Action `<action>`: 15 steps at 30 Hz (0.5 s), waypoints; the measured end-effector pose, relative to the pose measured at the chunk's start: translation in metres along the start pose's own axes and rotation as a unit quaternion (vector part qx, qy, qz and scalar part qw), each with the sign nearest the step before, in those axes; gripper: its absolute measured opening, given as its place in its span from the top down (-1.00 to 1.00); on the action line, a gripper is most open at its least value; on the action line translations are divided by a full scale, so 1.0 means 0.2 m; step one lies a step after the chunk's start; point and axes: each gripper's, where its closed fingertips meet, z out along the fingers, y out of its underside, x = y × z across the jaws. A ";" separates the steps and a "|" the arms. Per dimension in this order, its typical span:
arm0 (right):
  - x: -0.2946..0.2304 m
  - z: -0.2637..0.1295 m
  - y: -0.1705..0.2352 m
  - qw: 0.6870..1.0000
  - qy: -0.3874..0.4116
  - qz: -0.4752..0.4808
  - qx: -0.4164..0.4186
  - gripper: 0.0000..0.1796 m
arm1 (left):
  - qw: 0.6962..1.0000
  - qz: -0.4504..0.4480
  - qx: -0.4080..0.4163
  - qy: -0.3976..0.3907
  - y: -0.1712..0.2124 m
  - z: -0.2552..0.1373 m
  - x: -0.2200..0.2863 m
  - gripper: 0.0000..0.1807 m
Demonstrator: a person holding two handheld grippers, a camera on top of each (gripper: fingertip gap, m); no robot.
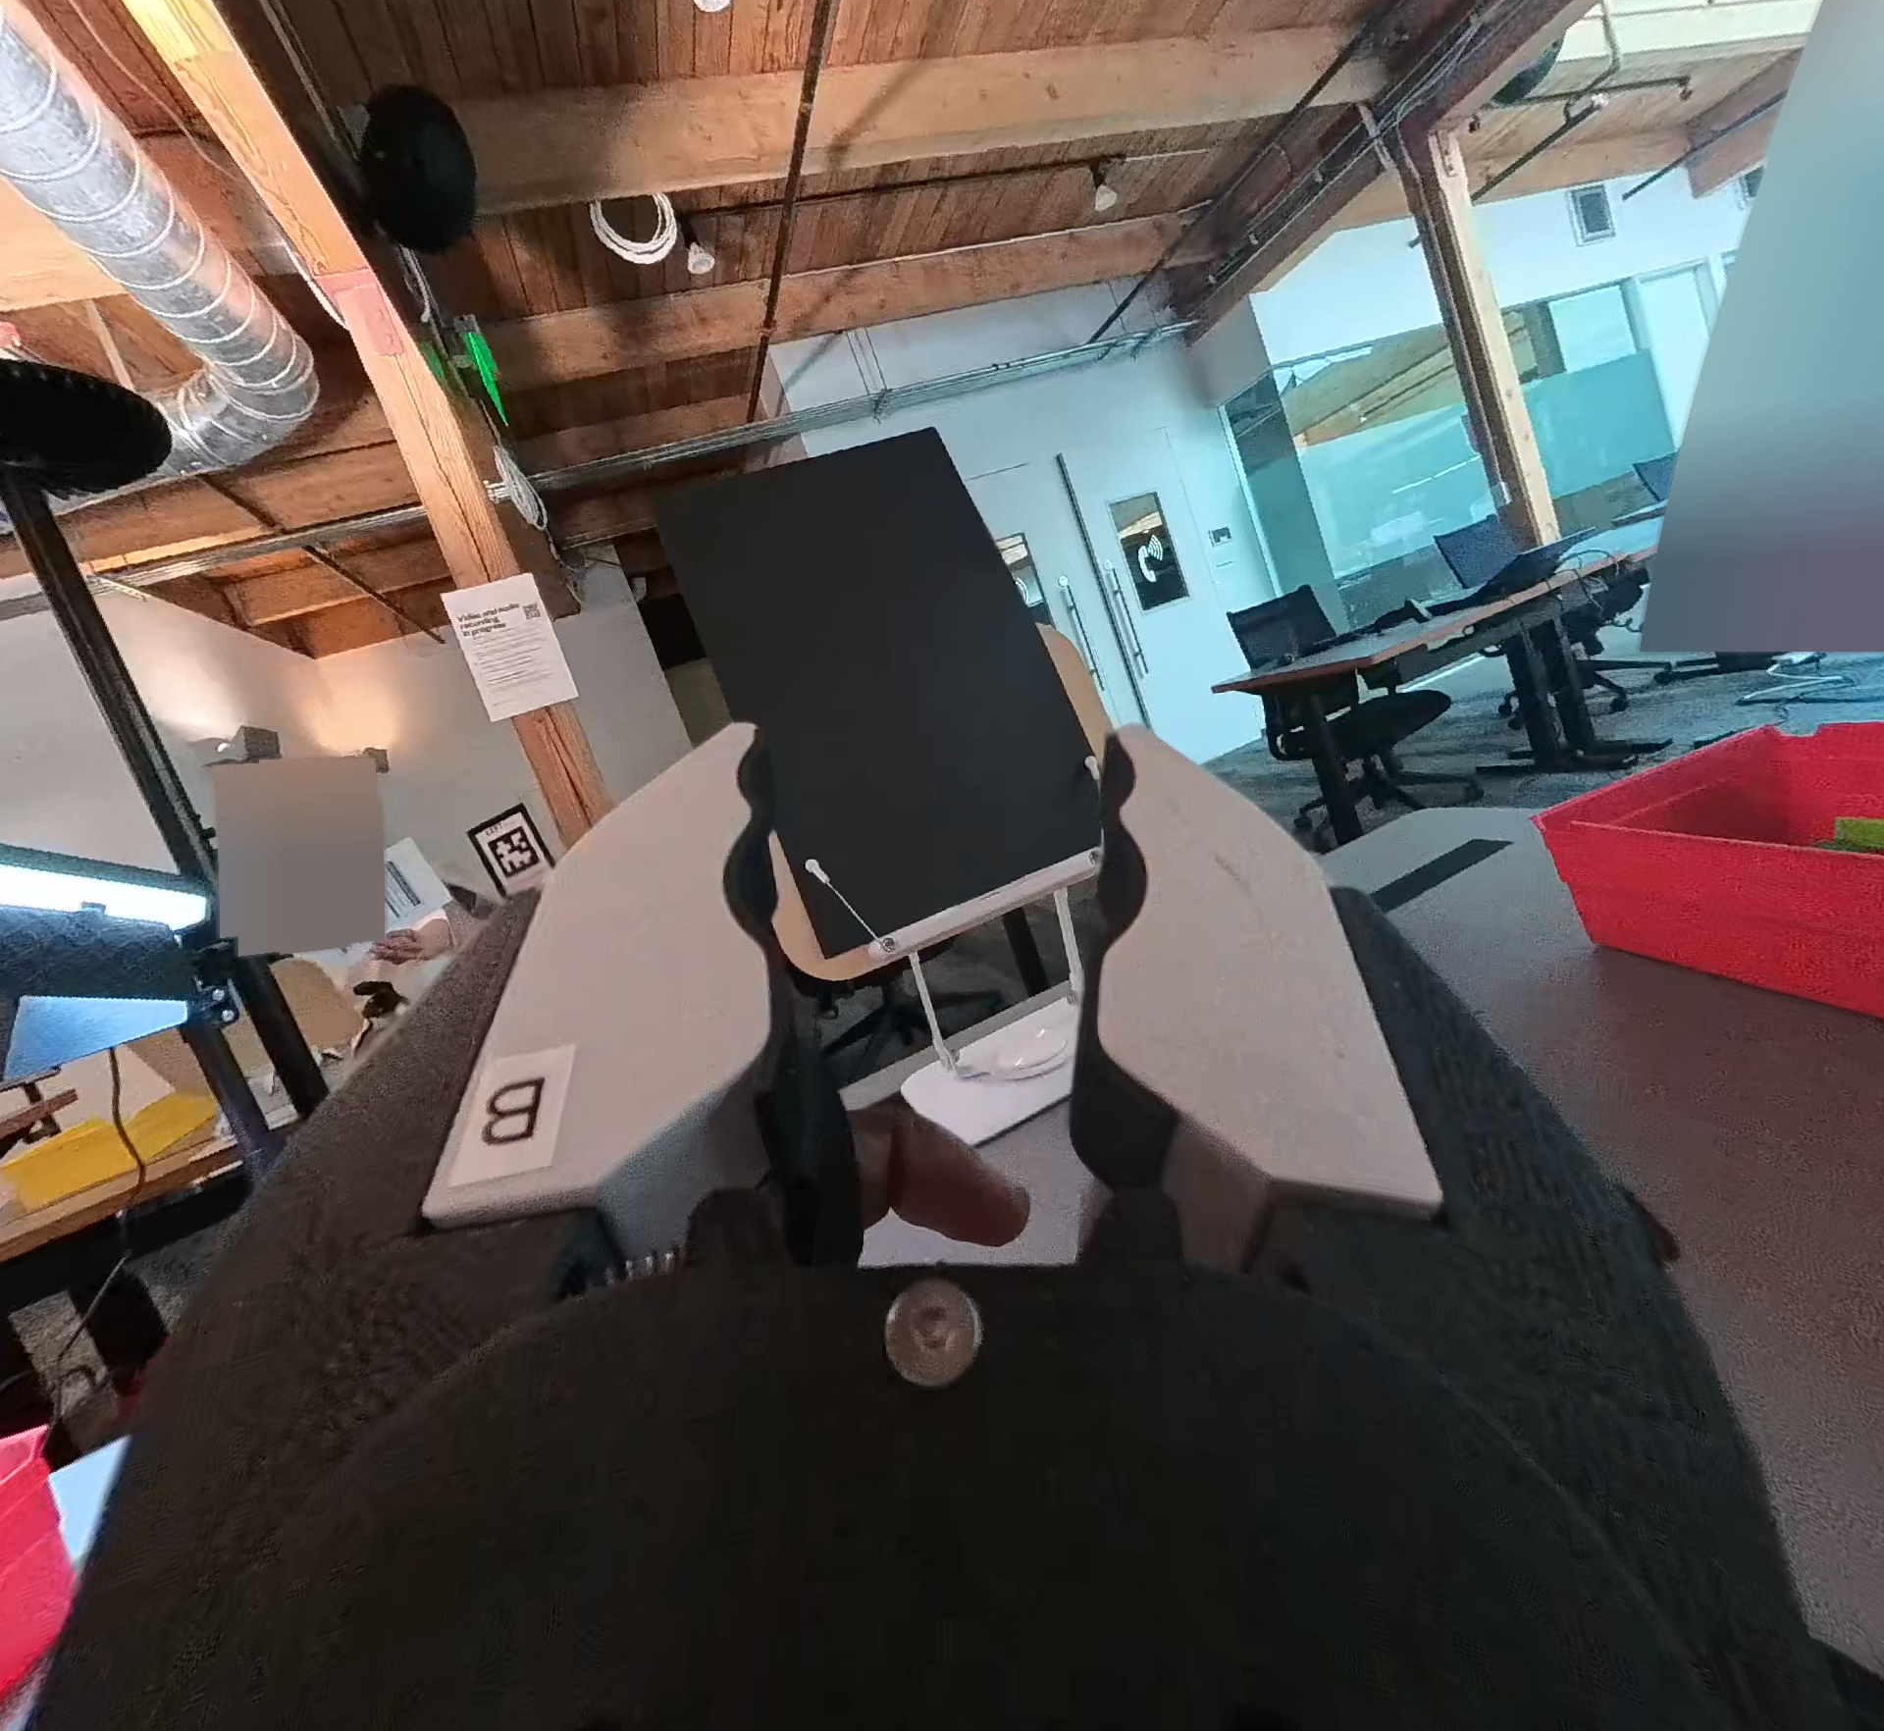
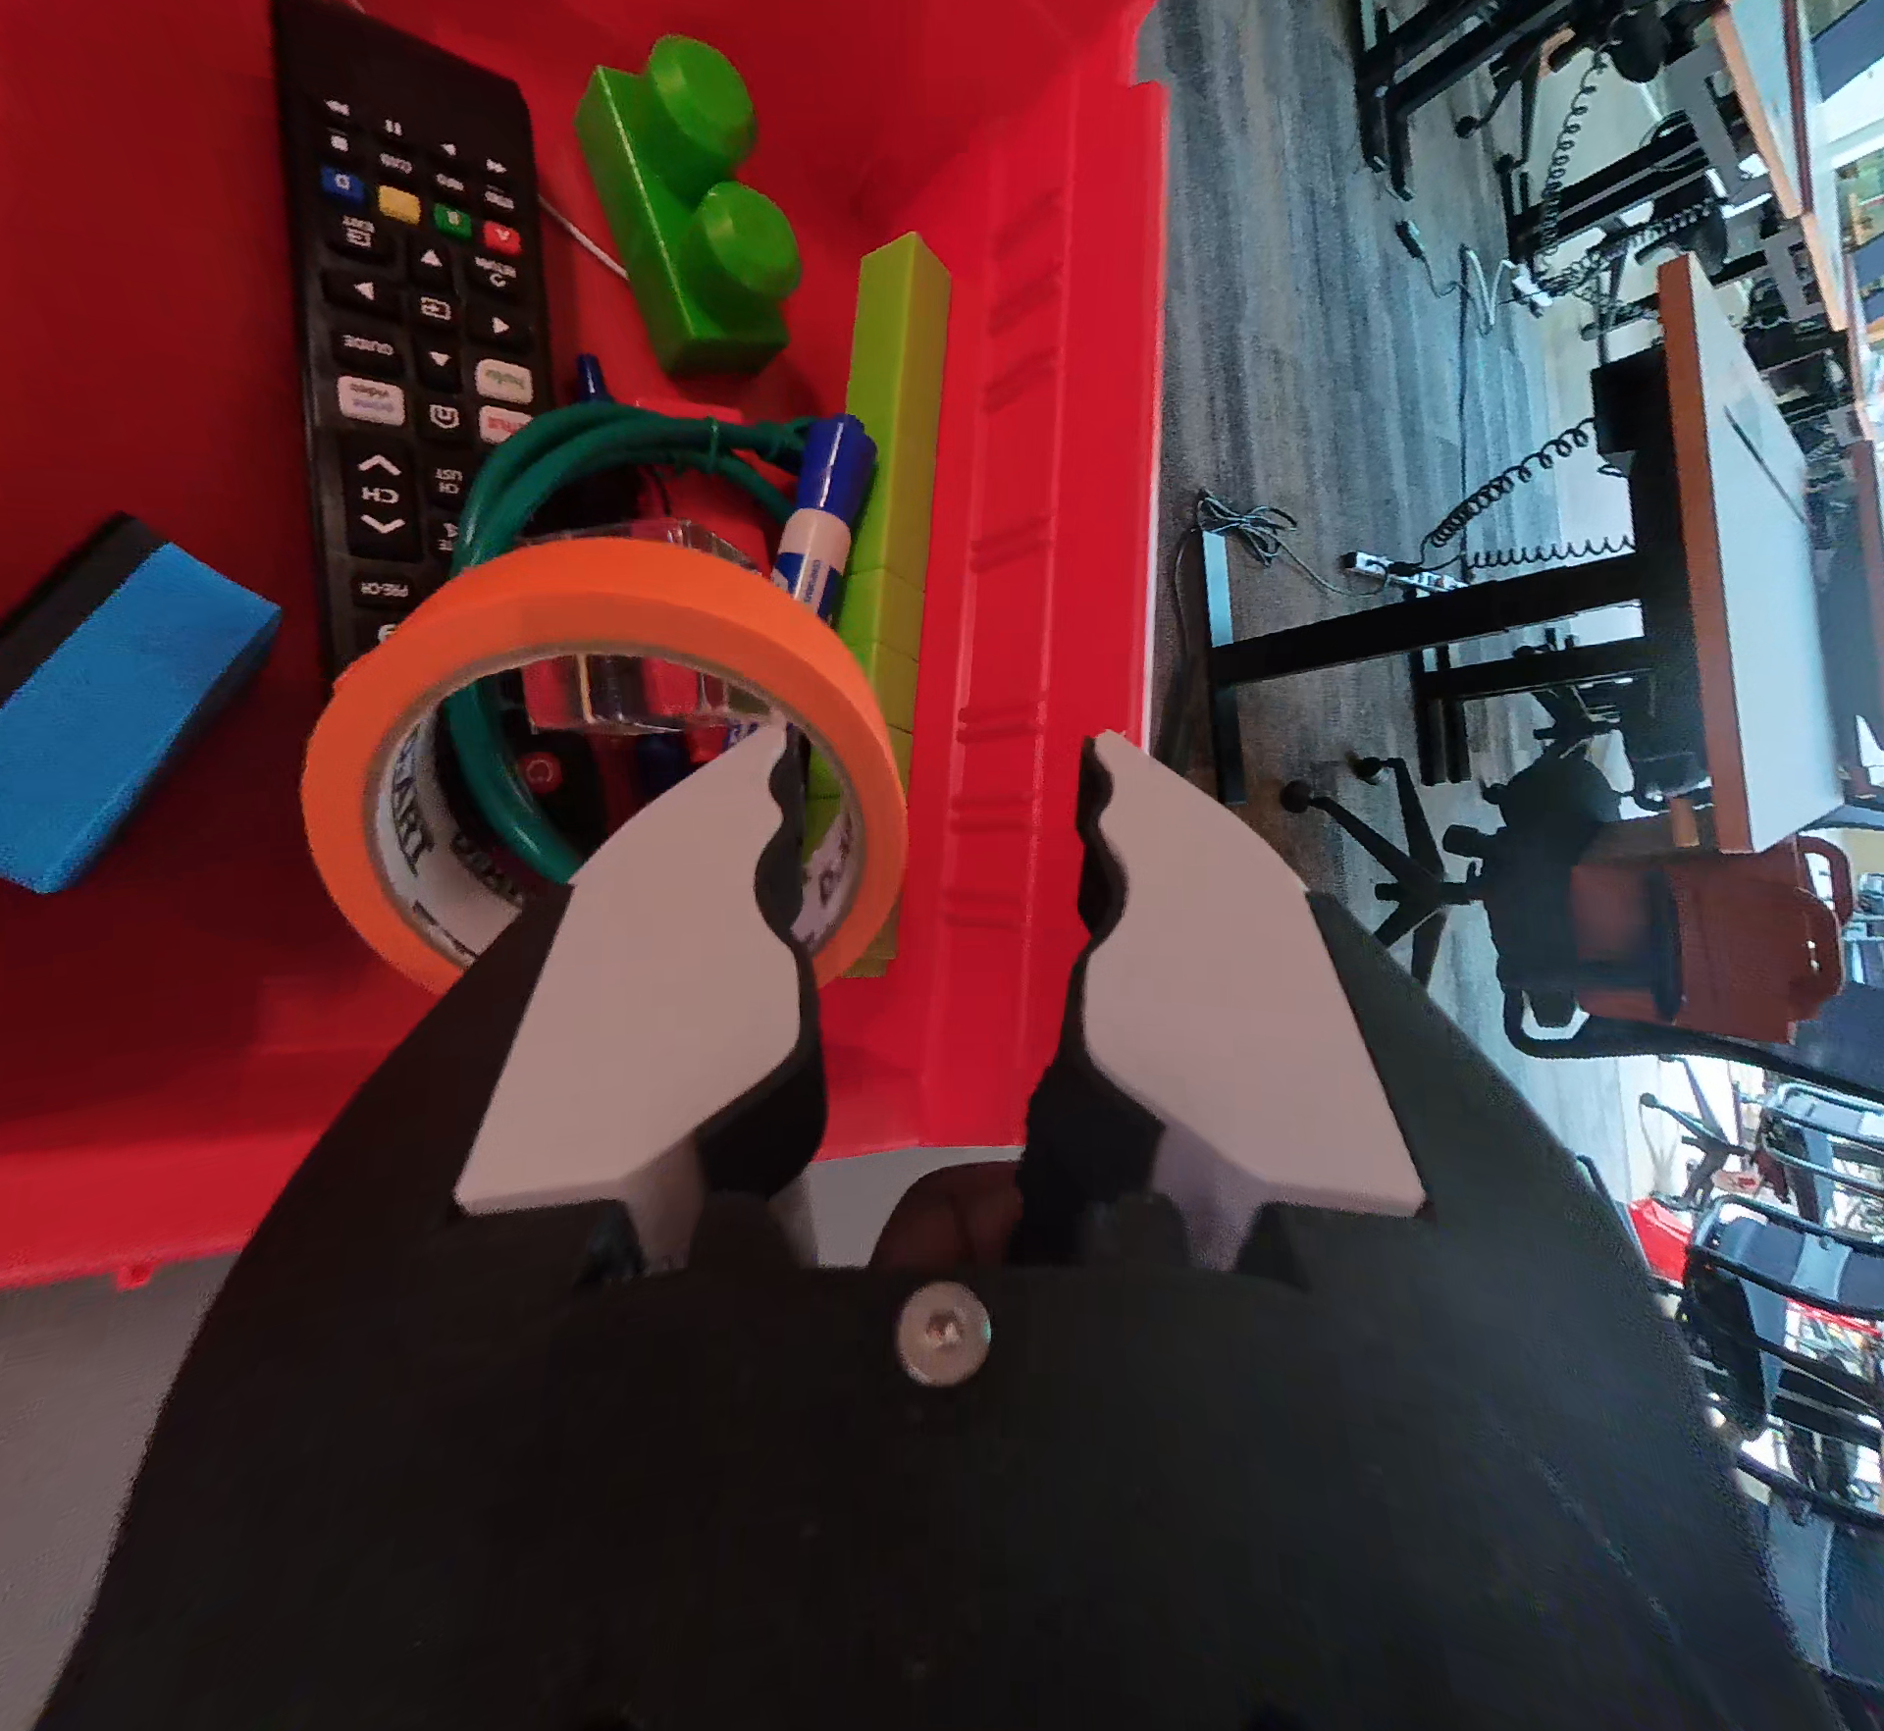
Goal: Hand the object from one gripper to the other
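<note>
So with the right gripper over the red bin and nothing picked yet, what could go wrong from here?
1. The orange tape roll leans on a green cable and a blue marker; lifting it may drag or tip them.
2. One finger of the right gripper is at the roll's opening, the other nearer the red bin wall, so closing could pinch only the rim and slip.
3. The left gripper points away toward a black panel, far from handover position.
</note>
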 end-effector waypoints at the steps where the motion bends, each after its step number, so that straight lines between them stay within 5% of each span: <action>1: 0.01 -0.01 -0.01 1.000 0.002 0.003 0.003 0.37 | 1.000 -0.004 -0.009 0.001 0.02 0.00 0.00 0.32; 7: 0.04 -0.22 -0.20 0.985 -0.042 0.097 0.138 0.09 | 0.995 -0.037 -0.094 -0.027 0.17 -0.03 -0.13 0.29; 15: 0.01 -0.66 -0.46 0.897 -0.177 0.192 0.358 -0.18 | 0.955 -0.015 -0.273 -0.115 0.51 -0.25 -0.42 0.28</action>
